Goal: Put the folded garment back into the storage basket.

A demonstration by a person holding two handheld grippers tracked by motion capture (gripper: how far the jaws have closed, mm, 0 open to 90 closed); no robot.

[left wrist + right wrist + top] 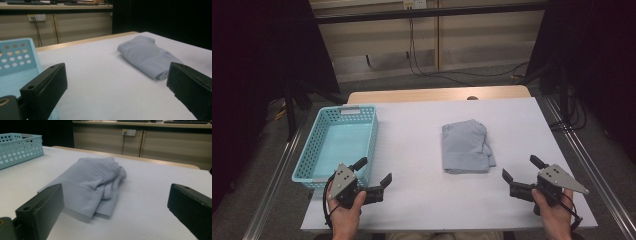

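A folded pale blue-grey cloth point(465, 147) lies near the middle of the white table point(422, 150). It also lies ahead of the jaws in the left gripper view point(147, 56) and the right gripper view point(92, 183). My left gripper point(373, 171) is held at the front left beside the basket, open, with nothing between its jaws. My right gripper point(522, 168) is held at the front right, open and empty, a little to the right of the cloth. Both sit apart from the cloth.
An empty turquoise perforated basket point(319, 125) stands at the table's left side, its wall showing in the left gripper view point(17, 55) and the right gripper view point(18, 148). Metal rails run along both table sides. Cables hang on the far wall.
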